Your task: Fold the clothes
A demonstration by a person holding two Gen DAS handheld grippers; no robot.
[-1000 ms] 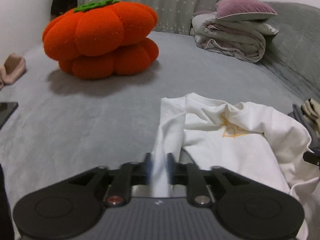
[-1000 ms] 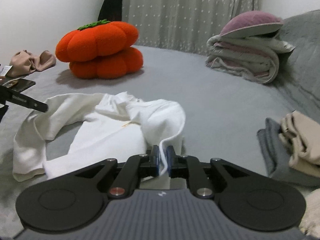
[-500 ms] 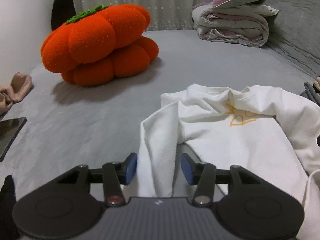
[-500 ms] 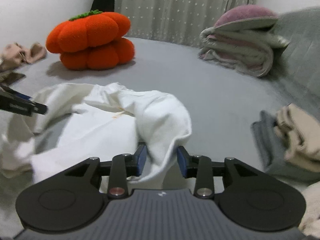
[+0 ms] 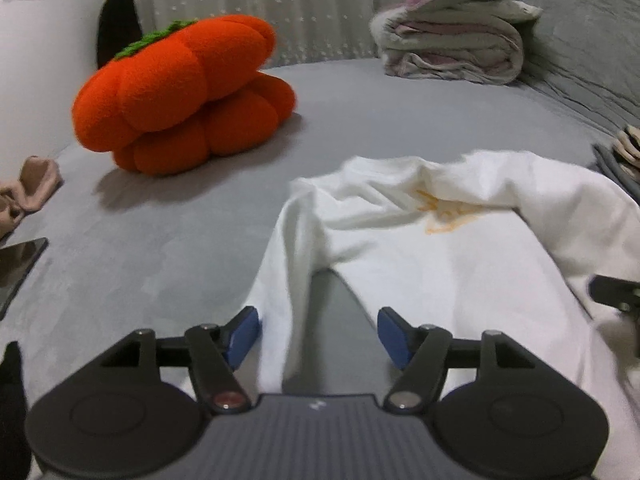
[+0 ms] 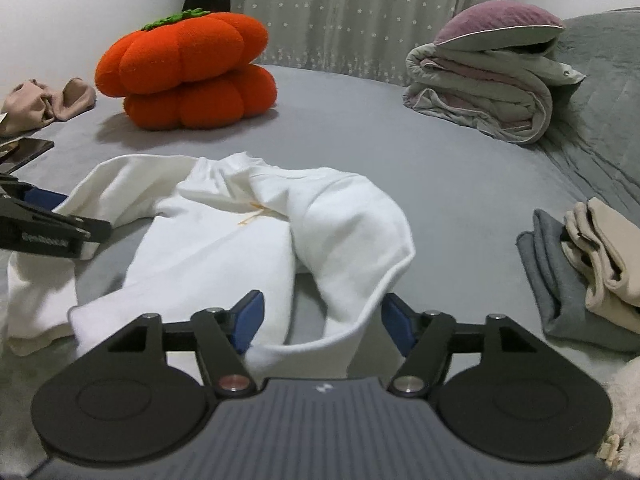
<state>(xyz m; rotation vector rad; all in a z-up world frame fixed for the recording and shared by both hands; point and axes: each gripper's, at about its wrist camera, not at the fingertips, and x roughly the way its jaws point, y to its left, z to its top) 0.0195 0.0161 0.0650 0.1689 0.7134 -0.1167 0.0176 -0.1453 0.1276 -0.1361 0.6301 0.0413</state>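
**Ana:** Left wrist view first — where's the garment?

**Ben:** The white sweatshirt lies crumpled on the grey bed, orange print facing up. One sleeve runs down between the blue pads of the left claw, whose jaws are opening; neither pad presses on the cloth. An orange pumpkin cushion sits well behind.

**Ana:** How will it handle?

**Ben:** Soft, limp and light, I'd say — thick knit that slumps and holds no shape. It should not slip much on the bed cover. I'd take it at a cuff or hem, where the edge is doubled.

**Ana:** And the right wrist view?

**Ben:** The same sweatshirt, its other sleeve looped down towards the right claw. Those jaws are opening too; the sleeve end lies between them, unpinched. The left claw's finger shows at the left edge, over the cloth. Folded clothes are stacked at the right.

**Ana:** Any risk?

**Ben:** Pinching two layers at once would drag the body along.
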